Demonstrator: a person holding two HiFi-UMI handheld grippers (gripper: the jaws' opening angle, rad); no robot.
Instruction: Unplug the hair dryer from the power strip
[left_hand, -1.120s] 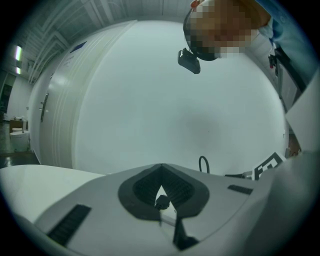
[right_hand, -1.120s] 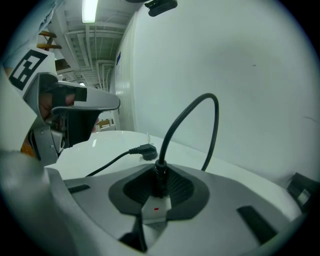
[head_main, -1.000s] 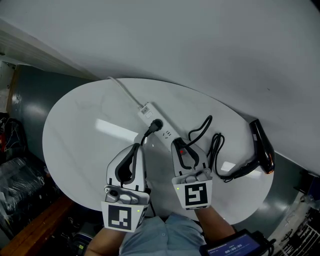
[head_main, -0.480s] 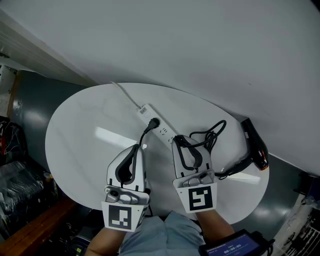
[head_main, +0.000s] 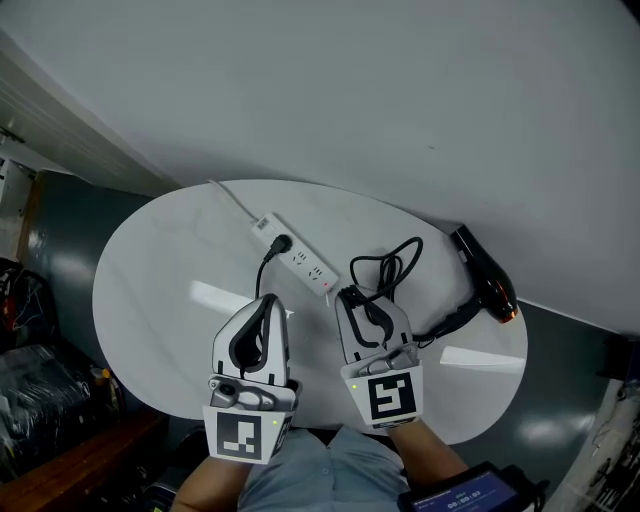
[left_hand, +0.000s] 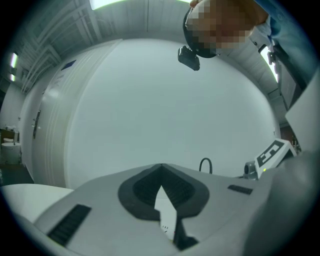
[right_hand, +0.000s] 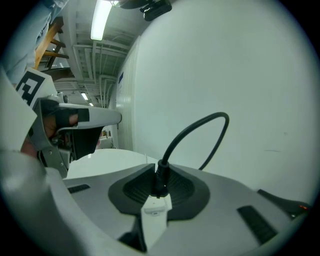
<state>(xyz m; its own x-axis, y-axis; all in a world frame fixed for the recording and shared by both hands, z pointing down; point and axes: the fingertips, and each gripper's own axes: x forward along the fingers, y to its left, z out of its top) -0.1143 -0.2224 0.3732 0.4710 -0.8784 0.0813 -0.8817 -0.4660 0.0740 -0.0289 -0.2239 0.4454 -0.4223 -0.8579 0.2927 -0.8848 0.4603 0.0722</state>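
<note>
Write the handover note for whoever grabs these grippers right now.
Left gripper: jaws together, nothing seen between the pads.
Right gripper: shut on the cord; jaws just eased slightly wider.
Strip and dryer lie on the table; a black plug sits in the strip.
Done: cord gripped.
To do: I can't tell whose plug that is; trace the cord, pull it if the dryer's.
</note>
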